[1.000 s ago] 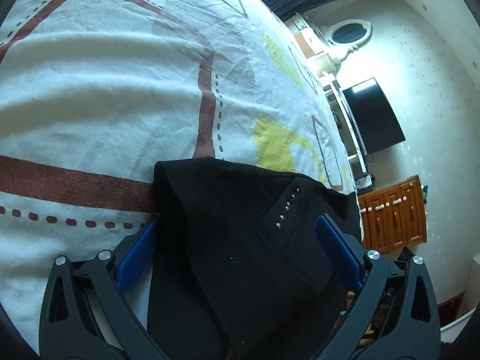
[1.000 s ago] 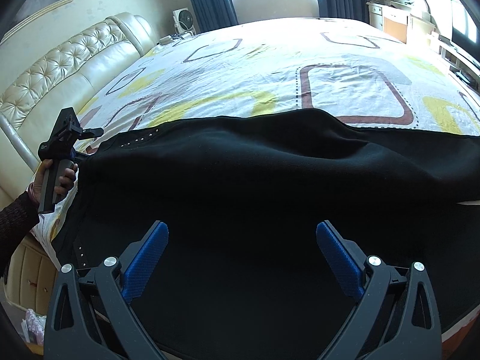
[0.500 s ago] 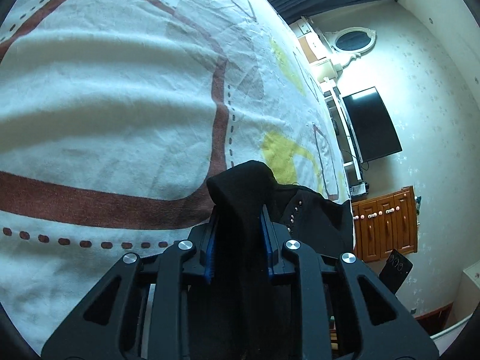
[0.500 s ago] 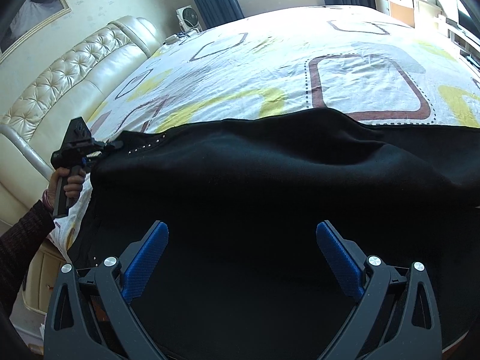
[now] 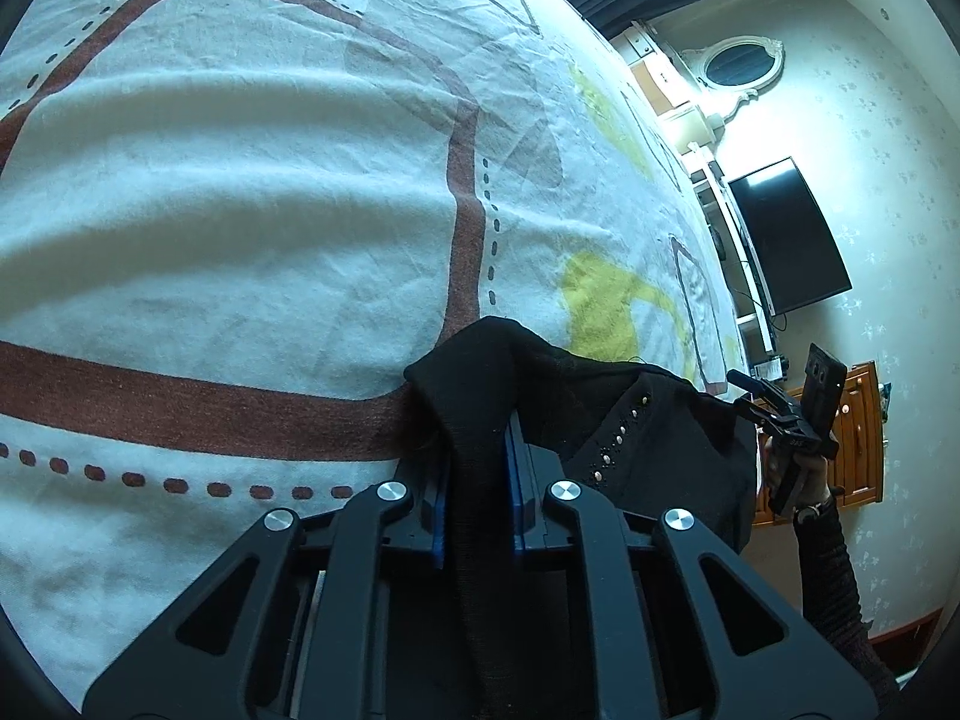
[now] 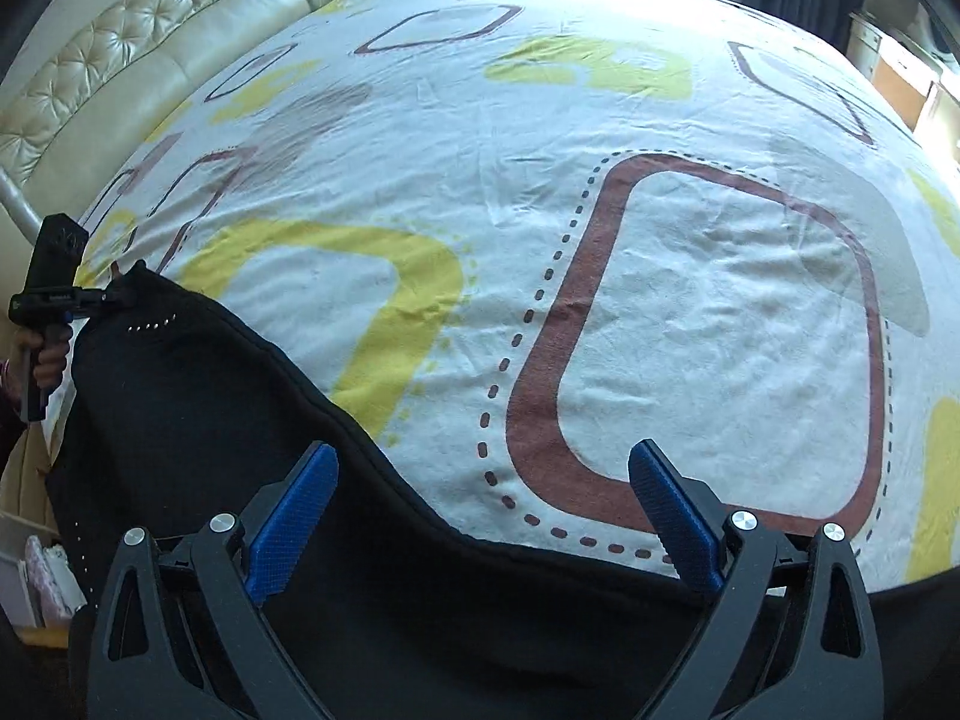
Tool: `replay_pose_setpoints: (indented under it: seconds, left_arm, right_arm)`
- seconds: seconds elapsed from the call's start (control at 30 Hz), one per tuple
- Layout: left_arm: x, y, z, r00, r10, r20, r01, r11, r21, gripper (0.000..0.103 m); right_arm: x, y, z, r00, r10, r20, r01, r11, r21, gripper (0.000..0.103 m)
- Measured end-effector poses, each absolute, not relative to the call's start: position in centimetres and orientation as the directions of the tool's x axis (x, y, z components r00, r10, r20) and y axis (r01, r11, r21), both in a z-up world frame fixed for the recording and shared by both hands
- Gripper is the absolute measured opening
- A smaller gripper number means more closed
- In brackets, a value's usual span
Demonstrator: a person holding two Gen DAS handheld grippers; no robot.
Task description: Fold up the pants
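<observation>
Black pants (image 6: 198,420) with a row of small studs lie along the near edge of the bed. In the left wrist view my left gripper (image 5: 477,420) is shut on a bunched corner of the pants (image 5: 480,372) and holds it off the sheet. The same gripper shows at the far left of the right wrist view (image 6: 114,297). My right gripper (image 6: 480,504) is open, its blue pads (image 6: 294,504) spread over the edge of the black cloth with nothing between them. It also shows at the right of the left wrist view (image 5: 744,390), by the pants' far edge.
The bed carries a white sheet (image 6: 600,240) printed with brown, yellow and grey shapes. A tufted cream headboard (image 6: 120,54) runs along the left. A dark television (image 5: 786,234), a wooden cabinet (image 5: 852,438) and an oval mirror (image 5: 738,63) stand by the wall.
My left gripper has shut on the pants' corner and lifted it. My right gripper has moved toward the pants' far edge, so more sheet shows ahead of it; it stays open.
</observation>
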State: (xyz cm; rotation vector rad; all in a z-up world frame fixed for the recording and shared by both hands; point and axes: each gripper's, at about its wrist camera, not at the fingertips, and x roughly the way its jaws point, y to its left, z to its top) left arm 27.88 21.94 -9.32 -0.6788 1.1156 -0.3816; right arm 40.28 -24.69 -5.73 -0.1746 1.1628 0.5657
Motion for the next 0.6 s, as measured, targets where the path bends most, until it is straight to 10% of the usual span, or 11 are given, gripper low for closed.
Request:
replay_pose_setpoints:
  seconds: [0.07, 0.6]
  left_arm:
    - [28.0, 21.9, -9.4, 0.399, -0.589, -0.703, -0.068, 0.746, -0.663, 0.014]
    - [22.7, 21.4, -3.6, 0.595, -0.573, -0.564, 0.034, 0.718, -0.695, 0.014]
  right_arm:
    - [40.7, -24.6, -6.7, 0.170, 0.371, -0.913, -0.511, 0.825, 0.240, 0.033]
    - [29.4, -24.9, 1.5, 0.400, 0.453, -0.796, -0.552, 0.813, 0.185, 0.009]
